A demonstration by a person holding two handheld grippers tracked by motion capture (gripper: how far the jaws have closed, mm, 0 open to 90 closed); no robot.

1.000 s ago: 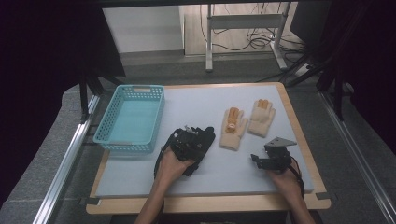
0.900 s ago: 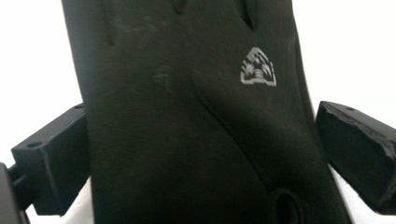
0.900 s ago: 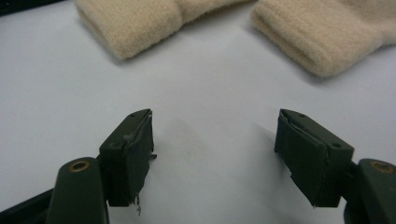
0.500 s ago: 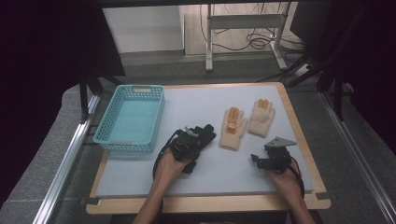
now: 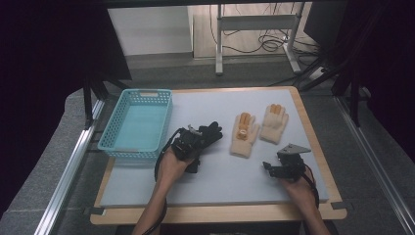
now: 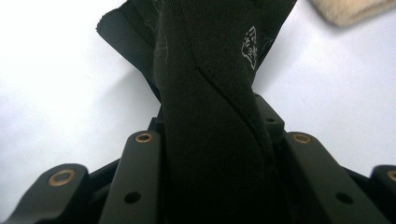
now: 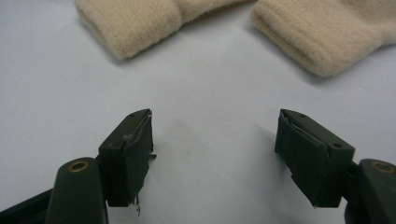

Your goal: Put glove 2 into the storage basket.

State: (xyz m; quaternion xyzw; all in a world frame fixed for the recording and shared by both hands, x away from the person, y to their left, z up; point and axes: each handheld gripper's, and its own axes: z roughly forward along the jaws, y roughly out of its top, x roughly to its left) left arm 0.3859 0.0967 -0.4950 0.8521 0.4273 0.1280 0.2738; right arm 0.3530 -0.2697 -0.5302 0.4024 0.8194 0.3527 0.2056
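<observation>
At the far left of the table [image 5: 303,188], a blue basket [image 5: 110,139] is seen standing empty. Just to its right, a black glove [image 6: 210,116] is clamped between the fingers of the left gripper [image 5: 193,142], its free end trailing on the table towards the cream gloves. The fabric is judged soft, light and limp, so sagging and folding are to be expected when it is lifted; a hold across the bunched cuff or palm is thought firmer than one on a single fingertip. Next, two cream gloves [image 5: 244,134] are laid flat, side by side. At the right, the right gripper [image 7: 215,154] is held released above bare table, nothing between its fingers.
</observation>
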